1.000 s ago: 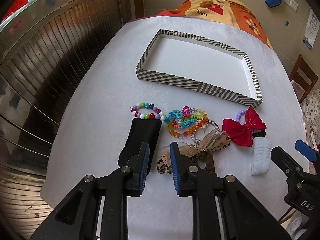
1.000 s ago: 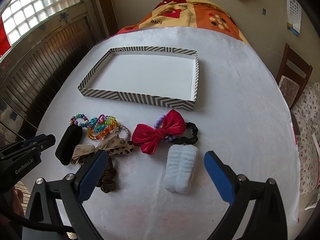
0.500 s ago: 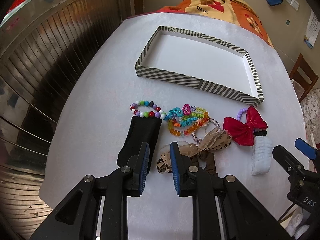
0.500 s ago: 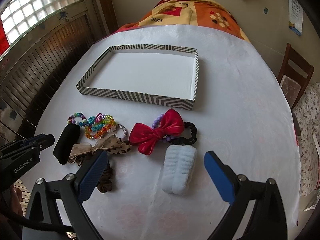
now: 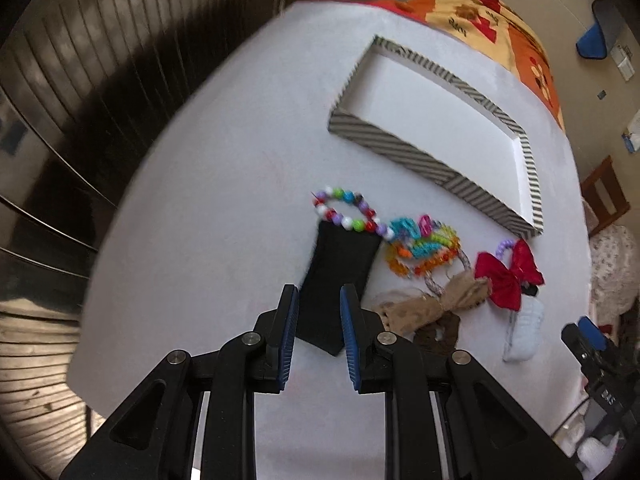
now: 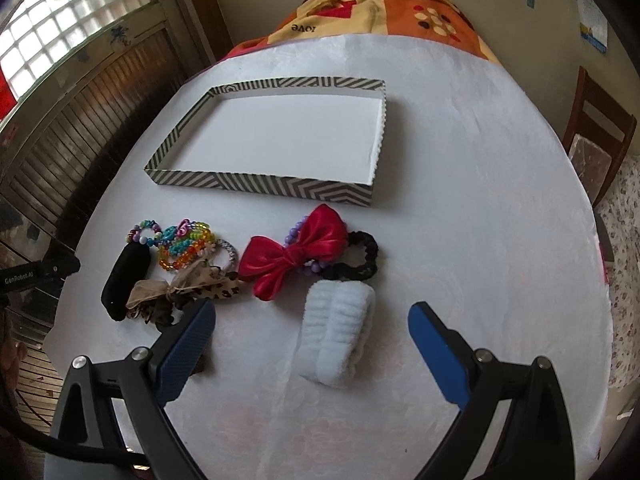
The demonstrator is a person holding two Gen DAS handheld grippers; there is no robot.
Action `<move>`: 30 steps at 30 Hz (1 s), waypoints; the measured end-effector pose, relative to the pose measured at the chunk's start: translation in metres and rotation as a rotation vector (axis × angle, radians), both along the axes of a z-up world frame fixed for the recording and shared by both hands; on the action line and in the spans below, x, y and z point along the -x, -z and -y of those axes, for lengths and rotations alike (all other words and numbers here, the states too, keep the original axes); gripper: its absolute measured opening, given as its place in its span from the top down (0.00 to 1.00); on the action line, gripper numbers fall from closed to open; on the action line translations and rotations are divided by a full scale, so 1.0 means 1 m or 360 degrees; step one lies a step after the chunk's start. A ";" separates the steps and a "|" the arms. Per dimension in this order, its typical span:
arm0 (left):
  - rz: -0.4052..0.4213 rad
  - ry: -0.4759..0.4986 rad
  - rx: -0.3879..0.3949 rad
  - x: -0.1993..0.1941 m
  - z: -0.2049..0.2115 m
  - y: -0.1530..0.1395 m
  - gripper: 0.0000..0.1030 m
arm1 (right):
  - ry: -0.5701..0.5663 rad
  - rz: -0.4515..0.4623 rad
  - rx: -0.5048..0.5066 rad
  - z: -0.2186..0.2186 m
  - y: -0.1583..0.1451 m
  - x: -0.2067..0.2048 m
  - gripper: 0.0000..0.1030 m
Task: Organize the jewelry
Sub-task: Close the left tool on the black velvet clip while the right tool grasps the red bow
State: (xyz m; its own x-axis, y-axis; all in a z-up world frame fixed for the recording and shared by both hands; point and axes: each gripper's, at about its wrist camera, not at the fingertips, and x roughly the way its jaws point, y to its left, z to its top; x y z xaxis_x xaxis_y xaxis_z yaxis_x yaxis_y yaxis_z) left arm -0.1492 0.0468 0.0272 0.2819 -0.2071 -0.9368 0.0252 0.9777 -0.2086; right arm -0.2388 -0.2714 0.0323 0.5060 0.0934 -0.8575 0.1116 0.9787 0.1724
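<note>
A striped shallow tray [image 6: 262,183] [image 5: 384,142] lies empty on the white table. In front of it lie a black fuzzy band [image 5: 340,276] [image 6: 124,280], a round-bead bracelet [image 5: 346,212], a pile of bright bead bracelets [image 6: 184,246], a tan leopard bow [image 6: 188,288], a red bow [image 6: 298,254], a black scrunchie [image 6: 360,258] and a white fluffy band [image 6: 340,332]. My left gripper [image 5: 319,300] is open, its jaws on either side of the black band's near end. My right gripper [image 6: 310,328] is wide open just above the white band.
The table edge [image 5: 120,216] drops off at the left toward wooden slatted panels [image 6: 80,120]. A wooden chair [image 6: 596,140] stands at the right. A patterned orange cloth [image 6: 380,4] covers the far end.
My left gripper has swung left and opened a little, so its jaws now straddle the black band instead of the gap beside it. The right gripper has moved slightly forward.
</note>
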 end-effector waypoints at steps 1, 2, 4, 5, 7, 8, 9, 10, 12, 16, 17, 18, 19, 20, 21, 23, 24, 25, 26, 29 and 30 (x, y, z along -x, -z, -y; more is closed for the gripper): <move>-0.0024 0.0012 0.0016 0.000 0.002 0.004 0.89 | 0.0000 -0.0003 -0.0011 0.002 0.001 0.000 0.03; -0.0037 0.0022 0.0017 -0.001 0.004 0.008 0.89 | 0.0001 -0.0006 -0.0019 0.004 0.002 0.000 0.03; -0.0058 0.0037 0.0019 -0.002 0.007 0.013 0.89 | -0.0009 0.0002 -0.0057 0.007 0.002 -0.001 0.04; -0.0076 0.0045 0.0030 -0.004 0.010 0.017 0.89 | -0.0019 0.0006 -0.0075 0.006 0.003 -0.001 0.05; -0.0096 0.0054 0.0042 -0.006 0.012 0.021 0.89 | -0.0055 -0.0005 -0.0106 0.002 0.005 -0.003 0.10; -0.0100 0.0059 0.0040 -0.008 0.013 0.023 0.88 | -0.0075 -0.0016 -0.0111 -0.002 0.008 -0.005 0.11; -0.0106 0.0063 0.0031 -0.010 0.015 0.026 0.87 | -0.0084 -0.0018 -0.0112 -0.004 0.009 -0.005 0.14; -0.0111 0.0064 0.0029 -0.011 0.015 0.027 0.87 | -0.0086 -0.0015 -0.0109 -0.005 0.011 -0.006 0.15; -0.0139 0.0069 0.0028 -0.014 0.017 0.032 0.87 | -0.0067 -0.0014 -0.0097 -0.002 0.013 -0.009 0.15; -0.0130 0.0095 0.0023 -0.018 0.022 0.038 0.86 | -0.0034 -0.0021 -0.0081 0.013 0.017 -0.021 0.16; -0.0129 0.0106 0.0036 -0.020 0.023 0.040 0.85 | -0.0032 -0.0027 -0.0078 0.015 0.019 -0.023 0.16; -0.0133 0.0110 0.0047 -0.021 0.024 0.041 0.84 | -0.0030 -0.0040 -0.0080 0.017 0.020 -0.027 0.18; -0.0135 0.0110 0.0053 -0.023 0.024 0.043 0.84 | -0.0032 -0.0050 -0.0094 0.017 0.022 -0.030 0.22; -0.0136 0.0109 0.0052 -0.023 0.024 0.045 0.84 | -0.0034 -0.0052 -0.0117 0.017 0.023 -0.032 0.24; -0.0140 0.0109 0.0050 -0.025 0.024 0.047 0.84 | -0.0037 -0.0048 -0.0157 0.016 0.024 -0.035 0.27; -0.0148 0.0113 0.0051 -0.027 0.023 0.050 0.84 | -0.0052 -0.0046 -0.0207 0.011 0.027 -0.041 0.29; -0.0149 0.0120 0.0048 -0.028 0.024 0.050 0.84 | -0.0061 -0.0056 -0.0192 0.007 0.030 -0.045 0.30; -0.0146 0.0128 0.0041 -0.029 0.024 0.051 0.84 | -0.0068 -0.0067 -0.0167 0.003 0.032 -0.048 0.31; -0.0142 0.0136 0.0032 -0.029 0.025 0.051 0.83 | -0.0074 -0.0084 -0.0142 0.000 0.035 -0.052 0.31; -0.0122 0.0188 -0.0032 -0.030 0.030 0.052 0.83 | -0.0097 -0.0149 -0.0180 -0.006 0.045 -0.061 0.39; -0.0116 0.0198 -0.0048 -0.031 0.032 0.052 0.83 | -0.0104 -0.0158 -0.0190 -0.008 0.046 -0.062 0.42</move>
State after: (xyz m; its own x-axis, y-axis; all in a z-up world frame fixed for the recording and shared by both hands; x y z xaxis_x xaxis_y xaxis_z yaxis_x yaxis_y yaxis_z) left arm -0.1187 0.0149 -0.0251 0.1868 -0.2074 -0.9603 0.1321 0.9739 -0.1846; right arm -0.1767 -0.2639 -0.0142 0.4088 0.2279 -0.8837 0.0703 0.9576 0.2795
